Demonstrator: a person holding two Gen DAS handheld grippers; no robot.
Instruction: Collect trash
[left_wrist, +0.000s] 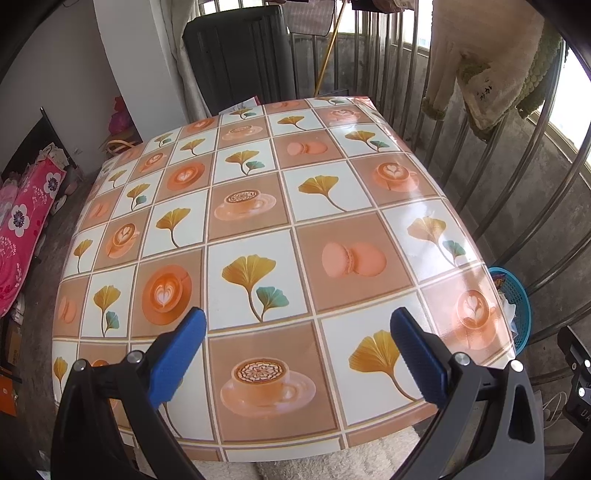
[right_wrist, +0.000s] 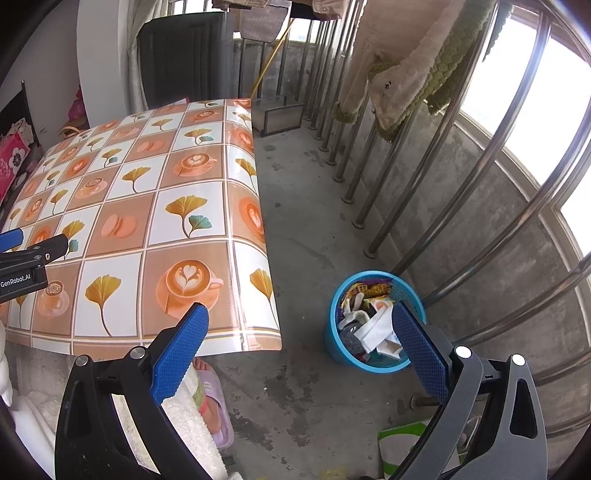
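Bare concrete floor (right_wrist: 314, 229) — steel window bars (right_wrist: 417, 206), bright daylight, patterned table (left_wrist: 258, 229).

Black gripper (left_wrist: 299, 347) frames, blue textured pads (right_wrist: 417, 354), silver screws (right_wrist: 463, 351), white "GenRobot.AI" lettering (right_wrist: 14, 283)

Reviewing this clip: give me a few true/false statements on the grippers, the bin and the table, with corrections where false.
1. The left gripper holds a wrapper. False: its blue fingers stand wide apart with nothing between them.
2. The blue basket stands on the concrete floor, beside the table. True.
3. The basket is empty. False: it is filled with wrappers and crumpled paper.
4. The right gripper is open and holds nothing. True.
5. A can lies on the tablecloth. False: no trash shows on the patterned cloth in either view.
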